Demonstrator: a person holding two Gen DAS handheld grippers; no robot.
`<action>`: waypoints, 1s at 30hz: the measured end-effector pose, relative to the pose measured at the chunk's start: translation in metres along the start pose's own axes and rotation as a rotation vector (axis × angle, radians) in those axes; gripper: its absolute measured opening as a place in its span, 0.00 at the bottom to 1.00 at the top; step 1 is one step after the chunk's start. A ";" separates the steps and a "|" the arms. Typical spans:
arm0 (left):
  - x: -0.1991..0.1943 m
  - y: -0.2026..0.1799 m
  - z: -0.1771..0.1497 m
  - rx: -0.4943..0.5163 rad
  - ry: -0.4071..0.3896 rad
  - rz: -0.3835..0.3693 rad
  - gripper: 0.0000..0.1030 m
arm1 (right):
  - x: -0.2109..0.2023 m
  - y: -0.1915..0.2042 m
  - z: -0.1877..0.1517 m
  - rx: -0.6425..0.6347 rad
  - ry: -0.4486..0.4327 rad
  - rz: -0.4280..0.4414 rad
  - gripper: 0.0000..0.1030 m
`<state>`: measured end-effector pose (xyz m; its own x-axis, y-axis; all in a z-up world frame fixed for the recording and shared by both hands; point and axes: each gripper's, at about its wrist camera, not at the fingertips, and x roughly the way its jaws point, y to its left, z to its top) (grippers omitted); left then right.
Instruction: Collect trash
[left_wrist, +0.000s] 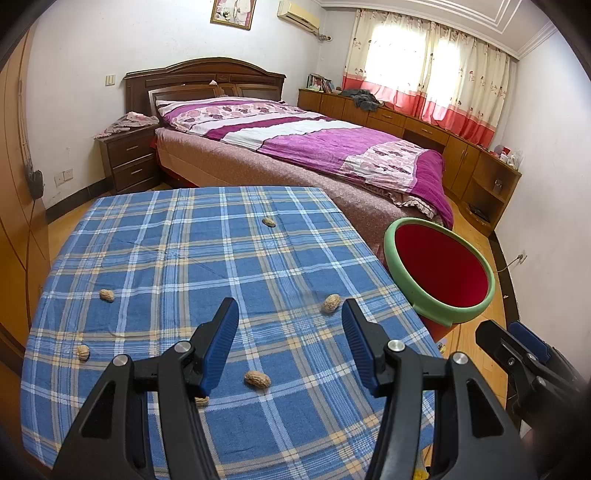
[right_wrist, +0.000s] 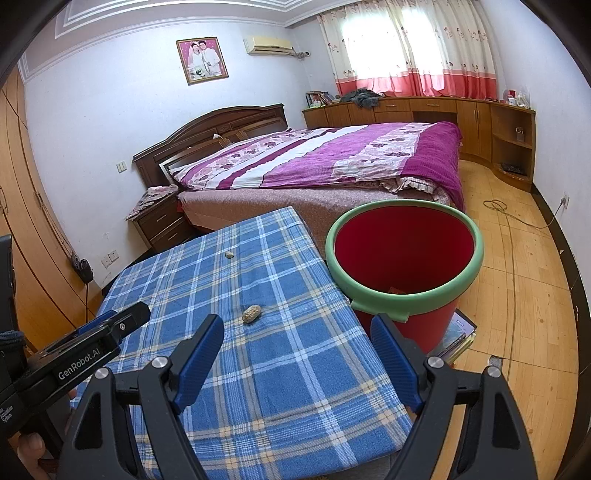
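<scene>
- Hovering over the checked surface (left_wrist: 155, 236), the left gripper (left_wrist: 290, 343) is part open and empty; the right gripper (right_wrist: 297, 354) gapes wider, empty too.
- Peanuts lie scattered on the cloth – one (left_wrist: 331, 303) just beyond the left gripper's right finger, another (left_wrist: 257, 379) nearer, between its fingers in view.
- The red bin (right_wrist: 404, 258) stands off the surface's right edge.
- Risk: a rounded shell could roll or squirt out of a pinch across its curved ends, or the cloth could bunch under the fingers.
- The near peanut's long axis runs roughly left to right; the farther one tilts up toward the far right.
</scene>
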<state>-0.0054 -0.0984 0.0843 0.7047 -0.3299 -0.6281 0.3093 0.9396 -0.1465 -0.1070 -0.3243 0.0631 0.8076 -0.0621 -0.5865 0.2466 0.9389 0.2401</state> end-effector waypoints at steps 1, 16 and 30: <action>0.000 0.000 0.000 0.000 0.000 0.000 0.56 | 0.000 0.000 0.000 0.000 0.000 0.000 0.81; -0.001 0.004 0.002 -0.002 -0.004 0.001 0.57 | -0.001 0.001 0.000 -0.001 -0.002 0.001 0.82; -0.004 0.008 0.008 -0.006 -0.010 0.004 0.56 | 0.000 0.002 0.000 -0.006 -0.003 -0.001 0.82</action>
<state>-0.0002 -0.0899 0.0917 0.7124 -0.3268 -0.6210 0.3028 0.9415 -0.1482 -0.1066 -0.3222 0.0633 0.8089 -0.0636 -0.5844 0.2438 0.9409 0.2350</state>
